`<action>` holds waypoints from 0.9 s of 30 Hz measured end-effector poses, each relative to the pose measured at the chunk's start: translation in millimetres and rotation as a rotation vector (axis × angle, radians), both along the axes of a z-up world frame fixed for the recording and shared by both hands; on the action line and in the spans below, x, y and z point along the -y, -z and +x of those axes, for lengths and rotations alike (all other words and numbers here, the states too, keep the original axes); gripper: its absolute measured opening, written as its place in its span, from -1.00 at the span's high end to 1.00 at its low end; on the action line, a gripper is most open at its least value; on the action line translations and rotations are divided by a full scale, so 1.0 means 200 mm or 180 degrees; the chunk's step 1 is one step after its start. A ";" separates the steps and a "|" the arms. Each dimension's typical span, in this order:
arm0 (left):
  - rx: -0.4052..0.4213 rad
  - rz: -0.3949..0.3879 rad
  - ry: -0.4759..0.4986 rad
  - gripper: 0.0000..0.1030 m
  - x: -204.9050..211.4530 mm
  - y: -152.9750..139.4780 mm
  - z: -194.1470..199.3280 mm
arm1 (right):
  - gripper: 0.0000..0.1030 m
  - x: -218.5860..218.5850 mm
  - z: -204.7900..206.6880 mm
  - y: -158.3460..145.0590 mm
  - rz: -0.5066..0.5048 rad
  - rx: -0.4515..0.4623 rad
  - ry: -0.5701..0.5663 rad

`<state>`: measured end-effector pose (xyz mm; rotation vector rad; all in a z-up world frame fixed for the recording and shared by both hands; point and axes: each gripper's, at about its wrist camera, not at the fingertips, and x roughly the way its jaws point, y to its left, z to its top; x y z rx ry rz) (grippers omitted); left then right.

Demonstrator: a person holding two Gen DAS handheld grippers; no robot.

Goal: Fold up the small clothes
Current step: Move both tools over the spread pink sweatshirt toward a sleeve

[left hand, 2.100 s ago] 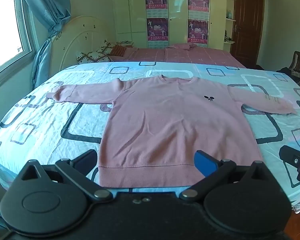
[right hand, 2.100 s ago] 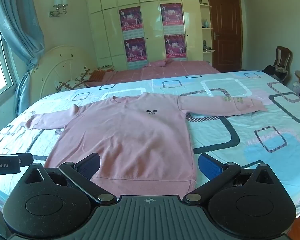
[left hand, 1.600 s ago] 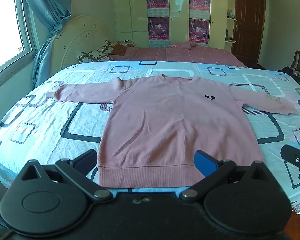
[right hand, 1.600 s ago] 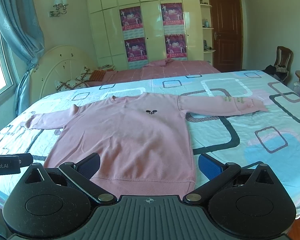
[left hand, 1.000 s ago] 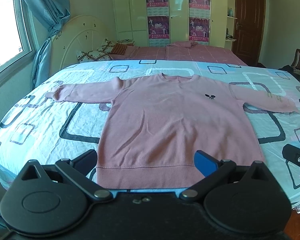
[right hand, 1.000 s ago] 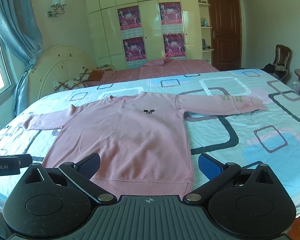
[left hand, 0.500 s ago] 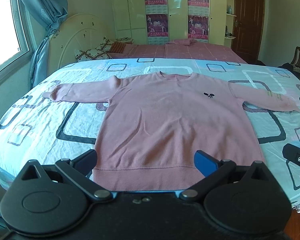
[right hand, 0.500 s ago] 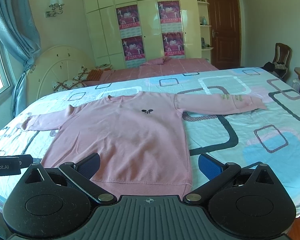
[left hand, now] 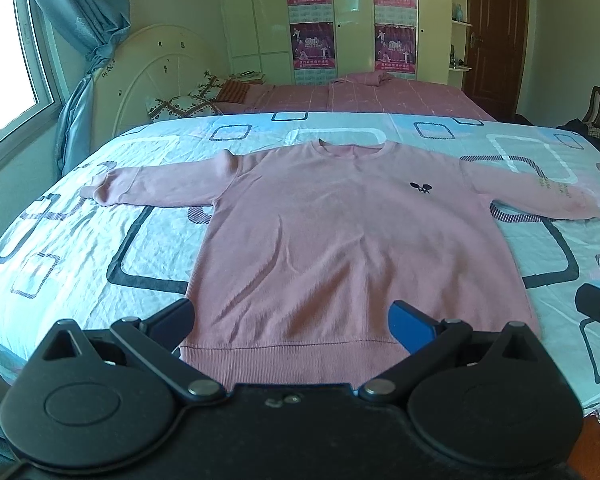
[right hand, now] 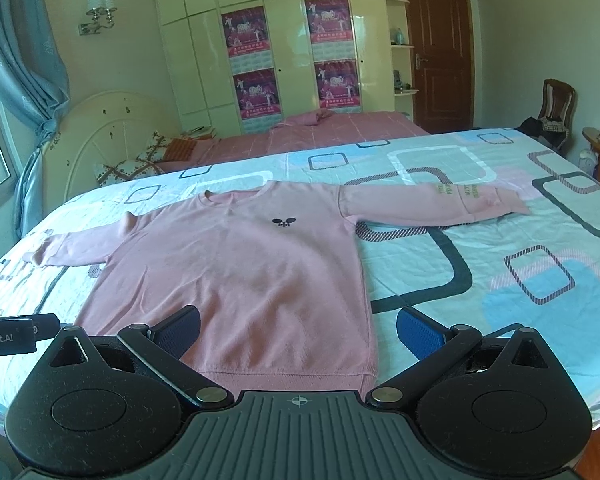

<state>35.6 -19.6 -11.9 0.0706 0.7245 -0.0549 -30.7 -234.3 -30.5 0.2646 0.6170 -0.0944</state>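
Pink sweatshirt [left hand: 340, 248] lay flat (sleeves spread), hem at the bed's [left hand: 80, 248] near edge. Left gripper [left hand: 292, 320] and right gripper [right hand: 298, 330]: fingers wide apart, holding nothing.

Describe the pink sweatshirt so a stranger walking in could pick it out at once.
Find the near bed with the pale blue sheet printed with rounded squares. The sweatshirt lies flat on it, front up, both sleeves spread wide. Unlike the crumpled pink garment on the far pink bed, it carries a small dark chest emblem.
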 end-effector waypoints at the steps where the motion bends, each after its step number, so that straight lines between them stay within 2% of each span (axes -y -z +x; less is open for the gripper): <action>1: -0.0022 -0.0012 0.0003 -0.99 0.00 0.00 0.01 | -1.00 0.00 0.01 0.00 -0.0001 -0.0004 0.0009; 14: -0.0169 -0.0039 0.0041 -0.99 -0.04 0.06 0.26 | -1.00 0.01 0.17 0.04 -0.0029 -0.0049 0.0203; 21: -0.0270 -0.0038 0.0110 -0.99 -0.08 0.11 0.45 | -1.00 0.00 0.33 0.07 -0.0028 -0.0112 0.0367; 27: -0.0244 -0.0006 0.0212 -0.99 -0.12 0.16 0.66 | -1.00 0.01 0.48 0.10 0.0001 -0.0114 0.0539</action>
